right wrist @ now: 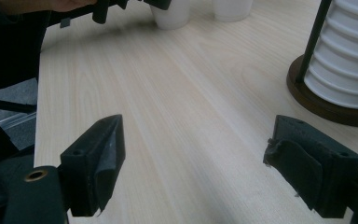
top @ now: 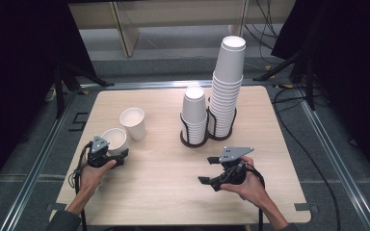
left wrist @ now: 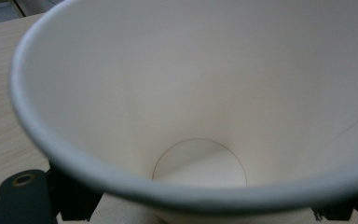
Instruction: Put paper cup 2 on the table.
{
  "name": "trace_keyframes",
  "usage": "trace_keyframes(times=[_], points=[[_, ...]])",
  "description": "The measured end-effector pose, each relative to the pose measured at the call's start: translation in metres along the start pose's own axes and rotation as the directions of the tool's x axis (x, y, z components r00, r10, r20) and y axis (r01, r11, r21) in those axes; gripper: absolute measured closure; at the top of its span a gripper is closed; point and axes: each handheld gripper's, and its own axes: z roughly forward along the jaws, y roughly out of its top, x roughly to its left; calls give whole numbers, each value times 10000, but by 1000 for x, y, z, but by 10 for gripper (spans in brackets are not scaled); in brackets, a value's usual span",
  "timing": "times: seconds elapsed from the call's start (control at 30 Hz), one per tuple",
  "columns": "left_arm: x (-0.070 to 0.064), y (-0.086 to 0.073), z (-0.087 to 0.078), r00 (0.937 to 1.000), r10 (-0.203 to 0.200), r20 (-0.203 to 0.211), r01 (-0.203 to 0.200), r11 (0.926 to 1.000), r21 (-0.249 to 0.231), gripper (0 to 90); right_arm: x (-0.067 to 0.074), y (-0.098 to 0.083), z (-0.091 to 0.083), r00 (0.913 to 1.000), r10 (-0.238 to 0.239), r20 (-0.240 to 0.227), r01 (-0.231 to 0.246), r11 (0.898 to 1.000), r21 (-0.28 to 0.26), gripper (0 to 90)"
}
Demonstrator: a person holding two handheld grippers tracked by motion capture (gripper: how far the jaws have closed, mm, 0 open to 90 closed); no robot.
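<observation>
The left gripper has squeezed its jaws onto a white paper cup. The cup sits right in front of this gripper, touching it, with its open mouth facing up and tipped a little toward the gripper. From the left gripper view, the inside of the cup is seen right down to its round bottom. The cup's long way runs up and down, so a lift straight up looks like the easy move.

A second loose cup stands just past the held one, a bit to its right. The two must not bump.

The right gripper is far from the held cup, so the left hand is the near one. Its jaws are wide apart and hold nothing.

Beyond the right gripper, two stacks of cups stand in a dark wire holder. The wooden table is flat and pale. Dark walls stand at both sides of the room.
</observation>
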Motion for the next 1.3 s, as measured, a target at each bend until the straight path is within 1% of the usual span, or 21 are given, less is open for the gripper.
trace_keyframes(times=[0.17,0.3,0.37,0.43,0.5,0.53,0.57,0.63,0.73,0.77,0.83,0.87,0.9,0.97,1.0,1.1,1.13,1.17,1.23,1.27,1.3], points=[[0,-3,-4,9999,91,109,-95,9994,333,143,0,0,0,10000,40,-3,-40,10000,15,192],[-2,-3,-7,9999,18,144,-22,9995,327,144,0,0,-1,10000,34,-8,-34,10000,9,192],[-3,-5,-10,9999,7,110,-11,9995,321,144,1,0,-1,9998,197,2,-197,9998,45,193],[-4,-7,-12,9999,52,101,-57,9986,531,143,1,0,-2,9998,197,-25,-196,9998,53,193],[-5,-9,-14,9999,-126,33,124,9992,373,144,0,0,-2,9999,133,-27,-133,9999,18,193],[-5,-9,-16,9999,-136,69,133,9994,327,144,0,0,-2,9999,153,-40,-153,9999,27,193],[-6,-10,-17,9996,-284,96,281,9993,231,144,0,0,-2,9999,167,-42,-167,9999,32,193],[-6,-10,-23,9997,-237,46,235,9991,366,144,0,0,-3,9999,133,-30,-133,9999,3,193],[-6,-11,-28,9994,-307,165,304,9994,172,145,0,0,-4,10000,65,71,-64,10000,-19,193],[-7,-11,-31,9995,-320,62,319,9993,195,144,1,0,-4,10000,72,64,-72,10000,-14,193],[-8,-11,-34,9997,-235,91,233,9996,176,144,1,0,-5,10000,55,62,-55,10000,-28,193],[-10,-12,-35,9995,-287,137,285,9995,136,144,2,-1,-6,9998,184,12,-184,9998,-14,193],[-11,-13,-37,9992,-344,222,342,9994,57,145,2,-1,-6,9999,134,57,-134,9999,-39,193],[-13,-13,-42,9989,-312,348,311,9995,38,144,1,-1,-7,9997,185,132,-183,9998,-106,194],[-15,-13,-45,9991,-288,304,286,9996,81,144,1,-2,-9,9996,220,150,-219,9997,-93,195],[-21,-16,-51,9986,-327,410,328,9995,-22,144,-1,-5,-11,9985,531,165,-526,9981,-321,197],[-23,-17,-53,9982,-336,499,339,9994,-57,144,-2,-6,-13,9984,430,366,-419,9987,-304,196],[-26,-17,-55,9978,-385,530,390,9992,-76,144,-2,-7,-14,9981,550,293,-540,9980,-339,196],[-32,-17,-59,9979,-253,597,259,9996,-90,144,-2,-8,-16,9962,739,464,-718,9963,-466,196],[-35,-16,-59,9977,-216,647,230,9995,-214,144,-3,-9,-17,9964,693,483,-667,9964,-530,196],[-38,-15,-61,9979,-117,635,129,9997,-184,144,-3,-9,-19,9957,743,552,-714,9960,-528,197]])
